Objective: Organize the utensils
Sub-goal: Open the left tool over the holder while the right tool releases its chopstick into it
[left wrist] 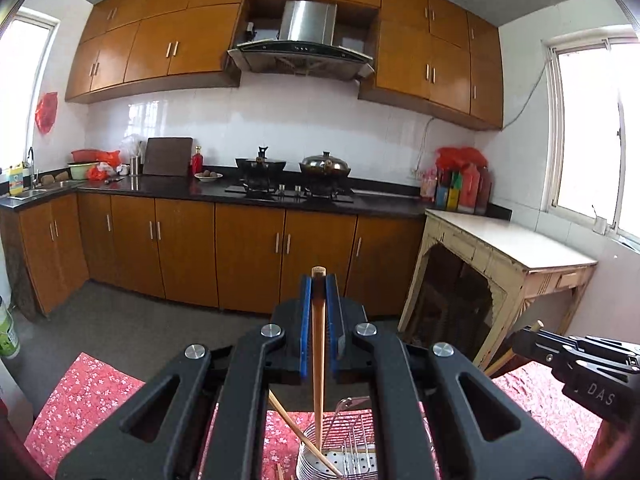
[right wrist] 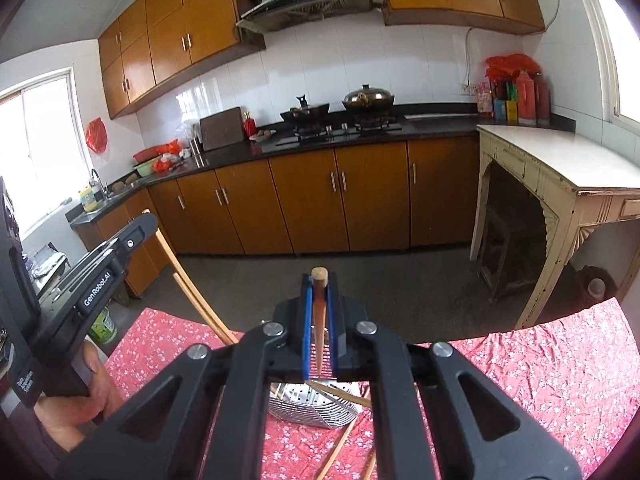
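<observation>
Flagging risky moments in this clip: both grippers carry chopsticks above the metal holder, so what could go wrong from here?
1. The left gripper pinches its long wooden chopstick high up; the tip could miss the perforated steel utensil basket.
2. A loose chopstick leaning across the basket may block entry.
3. The right gripper is close by; collision is possible.

2 handheld grippers point forward and slightly down. The left gripper (left wrist: 319,280) and the right gripper (right wrist: 319,280) both have jaws clamped tight. A hand (right wrist: 86,390) grips the left gripper's handle at 8 o'clock.
</observation>
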{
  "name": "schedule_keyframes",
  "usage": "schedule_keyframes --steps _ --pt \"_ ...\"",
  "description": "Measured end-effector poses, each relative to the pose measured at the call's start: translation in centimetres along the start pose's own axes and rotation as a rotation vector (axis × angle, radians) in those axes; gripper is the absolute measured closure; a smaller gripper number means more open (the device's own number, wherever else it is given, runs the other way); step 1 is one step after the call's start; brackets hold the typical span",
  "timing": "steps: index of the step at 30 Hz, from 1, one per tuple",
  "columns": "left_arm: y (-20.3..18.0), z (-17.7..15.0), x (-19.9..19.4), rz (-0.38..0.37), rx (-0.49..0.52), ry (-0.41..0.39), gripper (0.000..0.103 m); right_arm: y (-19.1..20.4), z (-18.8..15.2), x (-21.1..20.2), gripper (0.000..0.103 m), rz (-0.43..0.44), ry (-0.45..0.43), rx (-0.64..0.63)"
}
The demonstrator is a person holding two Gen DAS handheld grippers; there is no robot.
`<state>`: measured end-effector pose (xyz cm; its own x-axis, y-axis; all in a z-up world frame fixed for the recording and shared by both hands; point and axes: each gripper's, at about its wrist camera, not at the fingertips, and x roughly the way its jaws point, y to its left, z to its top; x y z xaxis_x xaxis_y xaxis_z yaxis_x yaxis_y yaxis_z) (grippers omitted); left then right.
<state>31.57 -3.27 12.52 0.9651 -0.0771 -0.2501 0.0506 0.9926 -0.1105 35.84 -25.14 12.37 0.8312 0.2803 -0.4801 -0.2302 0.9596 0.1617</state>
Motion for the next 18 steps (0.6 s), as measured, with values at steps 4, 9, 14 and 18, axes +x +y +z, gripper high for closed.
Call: schedule_keyframes --steps 4,9,14,18 --pt "-0.1 0.0 0.4 0.004 0.016 0.010 0.096 -0.3 -0.2 0.8 0.095 -0.011 0.019 0.009" --pt "-0.3 0.1 0.5 0.013 0.028 0.024 0.096 -0.6 -0.4 1.3 0.094 -0.027 0.032 0.009" --pt "0.7 0.5 -0.6 0.058 0.036 0.005 0.054 -1.3 -0.8 -0.1 0.066 -0.095 -0.019 0.007" --pt "1.9 0.8 -1.6 0.080 0.020 0.001 0.053 -2.8 -0.9 -1.6 0.066 -0.131 -0.039 0.044"
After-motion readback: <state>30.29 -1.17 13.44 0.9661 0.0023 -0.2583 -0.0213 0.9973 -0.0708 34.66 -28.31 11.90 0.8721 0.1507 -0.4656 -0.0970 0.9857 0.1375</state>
